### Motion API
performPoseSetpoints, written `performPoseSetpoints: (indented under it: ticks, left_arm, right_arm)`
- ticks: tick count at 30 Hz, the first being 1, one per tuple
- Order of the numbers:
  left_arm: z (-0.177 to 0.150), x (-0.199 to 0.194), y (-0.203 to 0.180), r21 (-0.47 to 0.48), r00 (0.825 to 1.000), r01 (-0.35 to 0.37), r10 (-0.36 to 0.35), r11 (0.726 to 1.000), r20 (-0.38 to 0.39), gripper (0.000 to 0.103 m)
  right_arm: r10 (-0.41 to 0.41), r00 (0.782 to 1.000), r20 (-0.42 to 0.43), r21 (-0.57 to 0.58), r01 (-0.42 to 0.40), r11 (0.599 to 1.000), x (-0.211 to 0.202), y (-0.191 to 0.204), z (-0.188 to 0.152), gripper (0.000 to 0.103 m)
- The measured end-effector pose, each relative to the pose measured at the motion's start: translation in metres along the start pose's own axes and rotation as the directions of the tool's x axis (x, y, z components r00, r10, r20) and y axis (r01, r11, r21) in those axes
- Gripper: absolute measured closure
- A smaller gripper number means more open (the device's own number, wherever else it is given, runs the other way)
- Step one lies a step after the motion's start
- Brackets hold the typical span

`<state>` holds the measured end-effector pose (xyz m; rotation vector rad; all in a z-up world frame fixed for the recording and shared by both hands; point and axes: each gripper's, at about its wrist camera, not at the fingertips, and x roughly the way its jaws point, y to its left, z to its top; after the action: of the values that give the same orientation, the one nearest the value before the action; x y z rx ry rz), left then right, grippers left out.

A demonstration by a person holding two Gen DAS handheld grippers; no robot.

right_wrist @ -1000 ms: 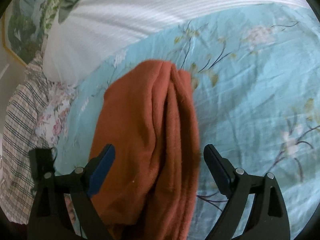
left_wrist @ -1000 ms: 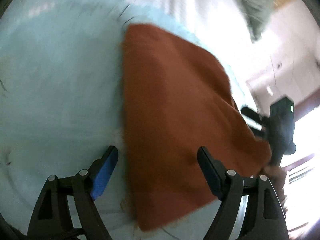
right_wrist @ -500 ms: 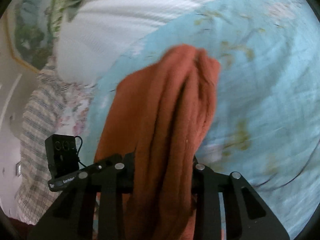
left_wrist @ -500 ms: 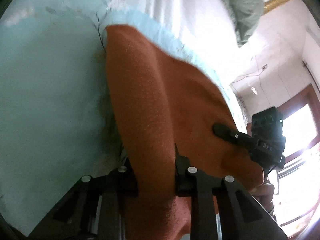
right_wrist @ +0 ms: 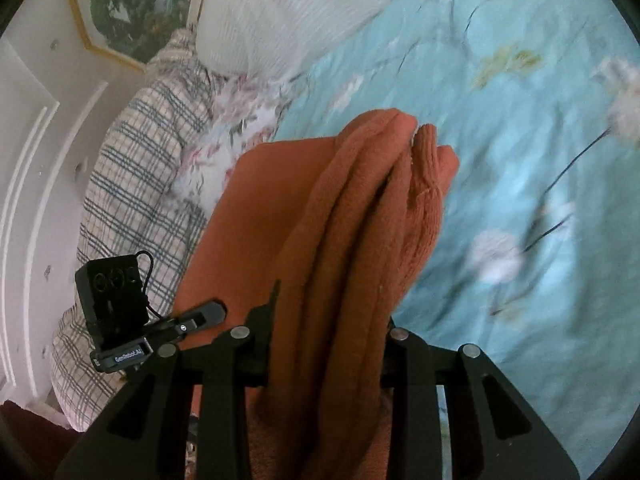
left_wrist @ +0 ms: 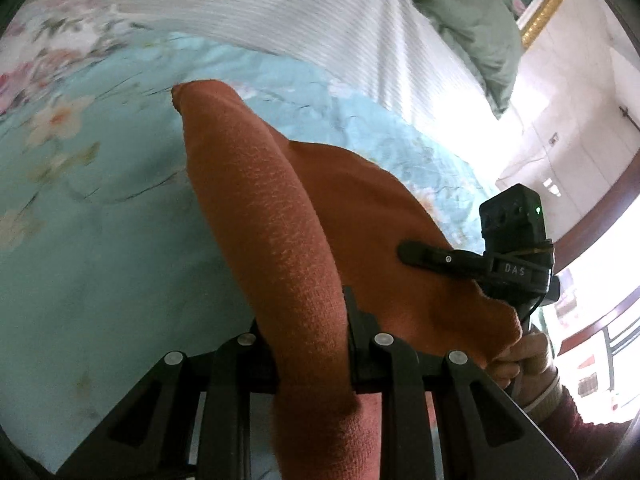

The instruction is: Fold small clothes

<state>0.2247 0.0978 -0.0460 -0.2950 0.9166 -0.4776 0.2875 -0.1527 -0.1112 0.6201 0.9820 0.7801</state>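
A rust-orange knitted garment (left_wrist: 280, 216) is lifted over the light blue flowered bedsheet (left_wrist: 88, 240). My left gripper (left_wrist: 308, 320) is shut on one bunched edge of it, and the cloth runs up between the fingers and hides the pads. In the right wrist view the same garment (right_wrist: 360, 220) hangs in several thick folds, with my right gripper (right_wrist: 328, 328) shut on them. The right gripper (left_wrist: 516, 248) shows in the left wrist view at the cloth's far edge, held by a hand (left_wrist: 524, 356). The left gripper (right_wrist: 120, 312) shows at the lower left of the right wrist view.
A white ribbed blanket (left_wrist: 320, 12) lies across the head of the bed, with a green cloth (left_wrist: 464, 20) behind it. A checked pillow (right_wrist: 132, 160) and a flowered cloth (right_wrist: 224, 148) lie beside the sheet (right_wrist: 520, 120). A framed picture (right_wrist: 132, 4) hangs on a white panelled wall.
Both grippers were open around the flat garment. They have closed on its edges and lifted it, so it now hangs bunched between them, and both views have swung across the bed.
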Motion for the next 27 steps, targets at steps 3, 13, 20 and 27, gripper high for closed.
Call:
performPoseSetpoints:
  ticks: [3,13,20,27]
  left_arm:
    - [-0.008,0.015,0.01,-0.024,0.999,-0.027,0.026,0.999,-0.019,0.08]
    - [-0.009,0.027,0.053,-0.175,0.999,-0.042,0.037,0.984,-0.03,0.047]
    - [0.058,0.043,0.11,-0.343,0.999,0.001,0.015,0.939,0.042,0.044]
    - [0.115,0.069,0.127,-0.321,0.994,-0.063,0.088,0.945,0.065,0.088]
  right_arm:
    - [-0.049,0.999,-0.016,-0.016,0.049,0.999,0.014,0.001,-0.009,0.07]
    - [-0.219,0.975,0.025,0.004,0.219,0.976,-0.008,-0.008,-0.01,0.032]
    - [-0.185,0.971,0.152,0.007,0.186,0.983,-0.049,0.007,-0.006,0.031]
    - [-0.141,0.984,0.11,-0.057,0.148,0.987,-0.049,0.03,-0.016,0.042]
